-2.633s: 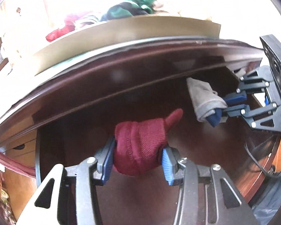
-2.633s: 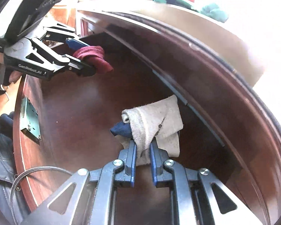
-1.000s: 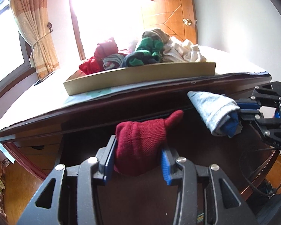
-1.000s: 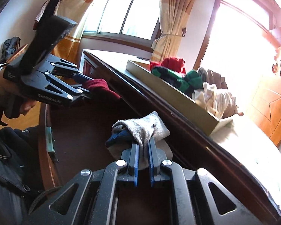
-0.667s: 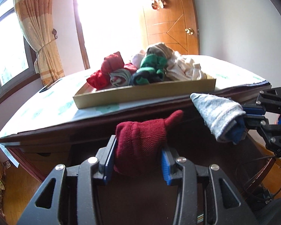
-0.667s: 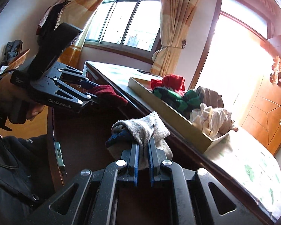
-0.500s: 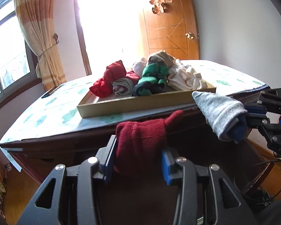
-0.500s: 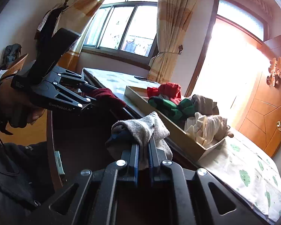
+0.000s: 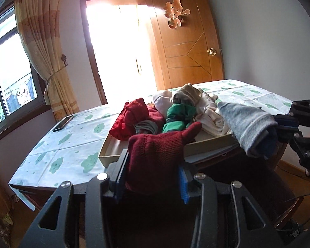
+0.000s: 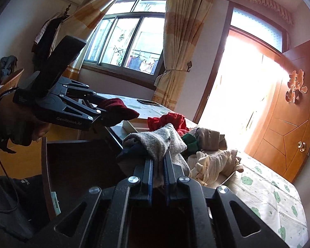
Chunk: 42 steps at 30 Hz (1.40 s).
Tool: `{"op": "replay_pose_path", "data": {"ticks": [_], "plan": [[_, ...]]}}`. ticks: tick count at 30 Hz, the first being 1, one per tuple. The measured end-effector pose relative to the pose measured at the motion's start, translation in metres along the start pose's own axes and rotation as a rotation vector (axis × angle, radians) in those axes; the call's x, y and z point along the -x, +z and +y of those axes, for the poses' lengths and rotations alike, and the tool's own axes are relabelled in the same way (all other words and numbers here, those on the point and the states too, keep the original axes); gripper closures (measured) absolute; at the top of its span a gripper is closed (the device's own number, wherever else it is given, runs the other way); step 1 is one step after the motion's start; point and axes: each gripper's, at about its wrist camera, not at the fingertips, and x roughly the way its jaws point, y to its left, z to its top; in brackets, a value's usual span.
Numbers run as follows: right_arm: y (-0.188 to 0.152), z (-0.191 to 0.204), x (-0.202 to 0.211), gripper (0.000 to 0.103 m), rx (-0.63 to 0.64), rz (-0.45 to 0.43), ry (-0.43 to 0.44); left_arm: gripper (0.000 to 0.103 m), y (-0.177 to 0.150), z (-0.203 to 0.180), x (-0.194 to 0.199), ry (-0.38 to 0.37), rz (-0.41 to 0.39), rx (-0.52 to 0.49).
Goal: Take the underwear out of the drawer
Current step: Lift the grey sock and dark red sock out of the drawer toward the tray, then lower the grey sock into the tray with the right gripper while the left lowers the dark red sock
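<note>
A dark red knitted garment (image 9: 155,157) sits between blue pads (image 9: 183,184). A grey roll (image 9: 246,124) wraps navy cloth. The white bench cover (image 9: 72,140) bears green cloud prints. Striped yellow-and-tan curtains (image 9: 41,41) hang by an orange-brown door (image 9: 188,47).

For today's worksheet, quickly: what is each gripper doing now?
Left gripper: closed on dark red knit bundle.
Right gripper: closed on grey bundle.

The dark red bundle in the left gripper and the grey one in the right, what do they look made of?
Dark red bundle: looks like chunky knitted yarn, matte, with visible ribbed stitches. Grey bundle: seems a finer, fuzzy knit, possibly cotton, wrapped over a dark blue piece; fibre can't be told for sure.
</note>
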Motion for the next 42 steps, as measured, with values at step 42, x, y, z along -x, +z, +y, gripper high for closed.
{"op": "replay_pose_path", "data": {"ticks": [42], "plan": [[0.043, -0.093, -0.083, 0.094, -0.155, 0.083, -0.141, 0.062, 0.087, -0.001, -0.133, 0.007, 0.139, -0.049]]}}
